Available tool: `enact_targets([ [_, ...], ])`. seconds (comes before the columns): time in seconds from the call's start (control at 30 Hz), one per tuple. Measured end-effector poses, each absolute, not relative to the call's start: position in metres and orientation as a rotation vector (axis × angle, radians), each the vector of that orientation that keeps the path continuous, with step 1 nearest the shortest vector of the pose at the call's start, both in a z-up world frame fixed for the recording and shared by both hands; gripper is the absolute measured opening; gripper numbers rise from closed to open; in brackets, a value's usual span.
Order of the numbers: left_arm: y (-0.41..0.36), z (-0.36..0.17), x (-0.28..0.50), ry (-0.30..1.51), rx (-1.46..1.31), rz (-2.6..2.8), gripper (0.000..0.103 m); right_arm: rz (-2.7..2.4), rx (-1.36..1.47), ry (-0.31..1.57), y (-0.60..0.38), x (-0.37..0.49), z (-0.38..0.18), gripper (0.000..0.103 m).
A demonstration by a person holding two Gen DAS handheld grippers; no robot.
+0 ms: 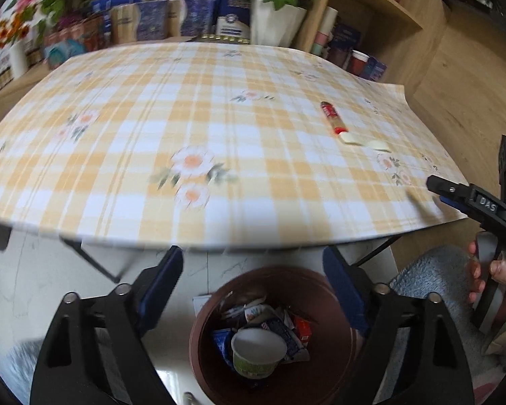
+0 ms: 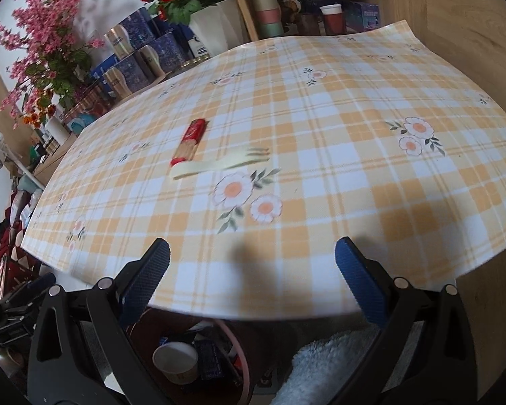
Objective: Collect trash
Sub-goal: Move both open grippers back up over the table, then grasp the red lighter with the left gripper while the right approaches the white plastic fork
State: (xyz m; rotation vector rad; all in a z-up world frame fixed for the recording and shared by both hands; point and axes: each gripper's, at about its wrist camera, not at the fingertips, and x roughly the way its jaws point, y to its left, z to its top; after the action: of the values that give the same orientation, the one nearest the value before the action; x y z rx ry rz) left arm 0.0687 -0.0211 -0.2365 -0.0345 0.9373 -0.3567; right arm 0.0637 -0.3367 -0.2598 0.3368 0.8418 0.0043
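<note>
A red and tan snack packet (image 1: 334, 118) (image 2: 189, 141) lies on the checked tablecloth (image 1: 219, 128) (image 2: 320, 135), with a pale plastic fork (image 2: 219, 163) (image 1: 364, 141) right beside it. On the floor under the table's near edge stands a brown bin (image 1: 273, 334) (image 2: 243, 354) holding a paper cup (image 1: 258, 351) (image 2: 176, 361) and several wrappers. My left gripper (image 1: 253, 270) hangs open above the bin with nothing between its fingers. My right gripper (image 2: 253, 263) is open over the table's near edge, empty; it also shows at the right of the left wrist view, the right gripper (image 1: 455, 195) held by a hand (image 1: 492, 276).
Flower pots (image 1: 276, 17), blue boxes and tins crowd the far side of the table. A wooden shelf (image 1: 371, 6) with cups stands at the back right. A fluffy grey-blue mat (image 1: 431, 287) (image 2: 324, 364) lies on the floor beside the bin.
</note>
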Motion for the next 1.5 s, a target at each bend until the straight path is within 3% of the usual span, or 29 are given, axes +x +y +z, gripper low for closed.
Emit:
enact_targets([
  [0.23,-0.072,-0.214,0.135,0.932,0.03,-0.428,0.077,-0.042,0.375,0.794,-0.359,0.09,-0.257,0.097],
  [0.6,-0.179,-0.233,0.241,1.017,0.125,-0.507,0.057,-0.046,0.483,0.776,-0.383,0.098,-0.264,0.097],
  [0.93,-0.226,-0.255,0.273,1.033,0.238,-0.47,0.05,-0.049,0.485,0.801,-0.391,0.097,-0.273,0.09],
  [1.03,-0.229,-0.257,0.273,1.006,0.279,-0.454,0.043,-0.035,0.487,0.804,-0.388,0.096,-0.273,0.085],
  [1.07,-0.229,-0.256,0.273,1.001,0.282,-0.466,0.025,-0.025,0.486,0.808,-0.386,0.096,-0.273,0.081],
  [1.1,-0.229,-0.255,0.272,0.999,0.298,-0.459,0.023,-0.01,0.486,0.814,-0.384,0.097,-0.273,0.078],
  [1.27,-0.208,-0.245,0.265,0.976,0.279,-0.454,0.023,0.085,0.498,0.838,-0.366,0.102,-0.269,0.055],
  [1.33,-0.194,-0.238,0.261,0.971,0.245,-0.45,0.023,0.135,0.515,0.855,-0.355,0.108,-0.269,0.05],
  [1.5,-0.148,-0.222,0.245,0.972,0.127,-0.432,0.022,0.167,0.512,0.905,-0.33,0.128,-0.272,0.05],
])
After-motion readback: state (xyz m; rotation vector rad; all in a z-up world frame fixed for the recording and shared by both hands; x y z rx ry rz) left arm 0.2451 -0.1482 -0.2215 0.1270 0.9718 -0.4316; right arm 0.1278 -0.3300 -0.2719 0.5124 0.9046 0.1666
